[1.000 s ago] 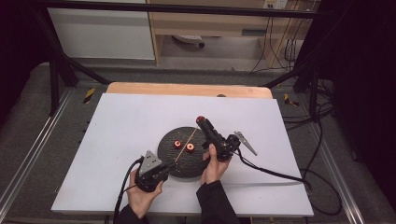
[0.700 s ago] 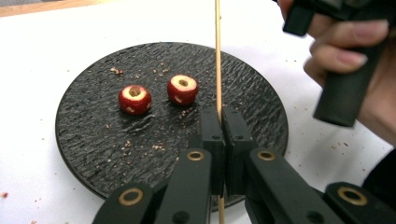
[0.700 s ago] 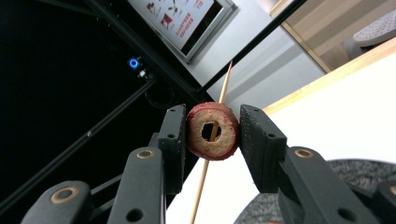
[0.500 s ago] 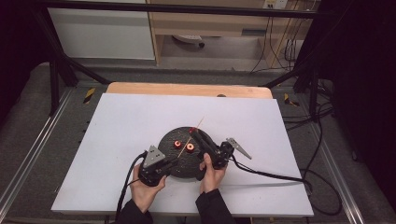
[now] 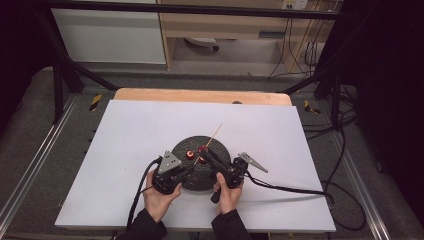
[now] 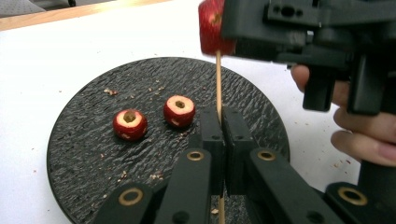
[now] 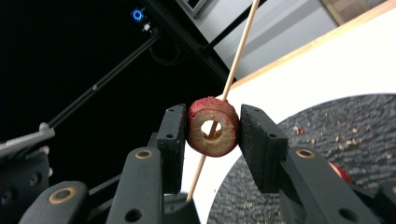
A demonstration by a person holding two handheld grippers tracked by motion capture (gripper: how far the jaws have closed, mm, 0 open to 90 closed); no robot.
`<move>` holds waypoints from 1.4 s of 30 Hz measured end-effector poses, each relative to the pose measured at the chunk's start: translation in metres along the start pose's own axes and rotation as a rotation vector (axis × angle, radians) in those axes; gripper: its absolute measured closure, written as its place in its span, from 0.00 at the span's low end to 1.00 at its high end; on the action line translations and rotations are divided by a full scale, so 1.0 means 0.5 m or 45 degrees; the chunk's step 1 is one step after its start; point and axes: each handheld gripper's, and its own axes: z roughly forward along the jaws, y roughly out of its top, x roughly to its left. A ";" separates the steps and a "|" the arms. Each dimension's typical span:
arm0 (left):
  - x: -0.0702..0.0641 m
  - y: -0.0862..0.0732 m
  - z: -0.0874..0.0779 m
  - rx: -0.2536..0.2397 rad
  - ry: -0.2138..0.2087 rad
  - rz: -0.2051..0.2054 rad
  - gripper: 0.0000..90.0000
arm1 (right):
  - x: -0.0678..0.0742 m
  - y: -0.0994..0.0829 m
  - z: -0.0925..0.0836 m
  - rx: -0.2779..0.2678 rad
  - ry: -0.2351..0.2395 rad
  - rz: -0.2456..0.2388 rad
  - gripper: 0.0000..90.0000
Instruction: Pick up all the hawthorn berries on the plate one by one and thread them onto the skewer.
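White tabletop [image 5: 125, 150] carries a round black slate plate [image 5: 220, 145] close to its near edge, at mid-width. On the plate: two cored red fruit pieces [image 6: 130, 124] side by side, plus crumbs. Left gripper [image 6: 219, 133] is clamped on the lower part of a thin wooden skewer [image 5: 216, 133], long axis tilted up and toward the far edge. Right gripper [image 7: 212, 128] pinches a cored red fruit ring [image 7: 213, 126] threaded on the skewer, above the plate.
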 end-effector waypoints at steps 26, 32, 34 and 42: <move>0.039 -0.024 -0.043 0.055 -0.051 0.091 0.98 | 0.003 0.050 -0.023 0.290 -0.085 -0.285 0.26; 0.065 -0.053 -0.069 0.079 -0.050 0.111 0.98 | -0.009 0.063 -0.025 0.432 -0.154 -0.389 0.12; 0.076 -0.064 -0.080 0.088 -0.048 0.117 0.98 | -0.015 0.064 -0.023 0.487 -0.172 -0.424 0.10; 0.105 -0.102 -0.117 0.094 -0.050 0.117 0.98 | -0.024 0.089 -0.002 0.678 -0.260 -0.583 0.10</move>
